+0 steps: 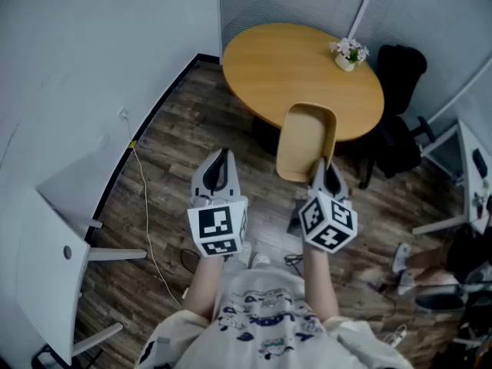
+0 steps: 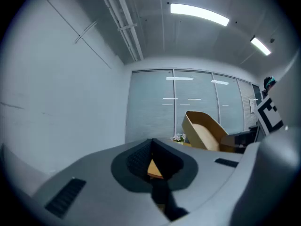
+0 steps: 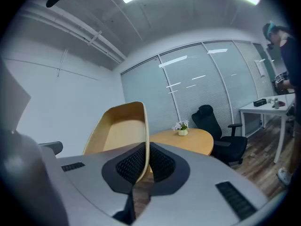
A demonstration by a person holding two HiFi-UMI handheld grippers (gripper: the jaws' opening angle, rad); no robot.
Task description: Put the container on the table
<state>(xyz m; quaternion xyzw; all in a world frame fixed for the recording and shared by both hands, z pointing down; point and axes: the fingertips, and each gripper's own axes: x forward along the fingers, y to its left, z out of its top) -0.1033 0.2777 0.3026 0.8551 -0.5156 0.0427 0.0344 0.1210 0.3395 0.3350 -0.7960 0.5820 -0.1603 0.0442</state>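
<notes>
The container (image 1: 306,141) is a tan, shallow oblong tray, held tilted on edge in the air just in front of the round wooden table (image 1: 292,68). My right gripper (image 1: 324,167) is shut on its near rim. In the right gripper view the thin rim runs down between the black pads (image 3: 127,166), and the container (image 3: 117,131) rises to the left of my right gripper (image 3: 145,159), with the table (image 3: 188,140) behind. My left gripper (image 1: 221,160) hangs to the left, shut and holding nothing. The left gripper (image 2: 153,147) view shows the container (image 2: 204,131) off to its right.
A small pot of flowers (image 1: 348,54) stands at the table's far right edge. A black office chair (image 1: 400,68) sits behind the table. White desks stand at left (image 1: 46,229) and right (image 1: 473,175). A cable (image 1: 146,206) trails over the wooden floor.
</notes>
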